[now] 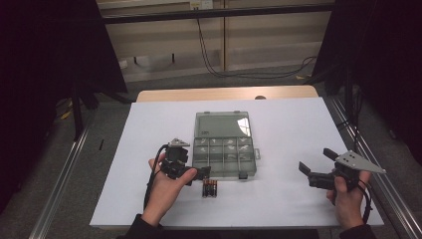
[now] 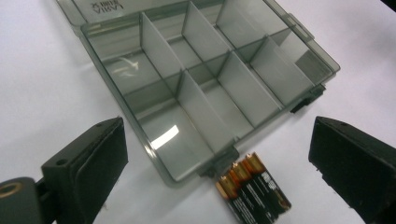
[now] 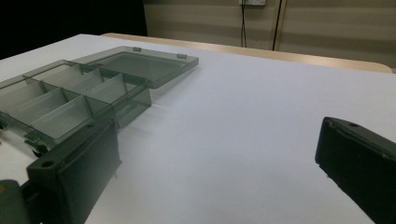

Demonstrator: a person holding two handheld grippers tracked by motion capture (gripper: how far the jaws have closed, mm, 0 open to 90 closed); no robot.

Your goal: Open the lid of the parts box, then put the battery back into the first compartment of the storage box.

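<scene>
A white sheet covered most of a light wooden table. Behind it ran a pale panelled wall with black cables hanging down (one socket sat near the top). Grey floor and dark curtains flanked both sides.

I am working in a lab-style recording bay, not a home. The table carries a plain white sheet and stands between black curtains on both sides. Metal frame rails run along the grey floor. Behind it, cables hang down a bare panelled wall from a socket.
</scene>
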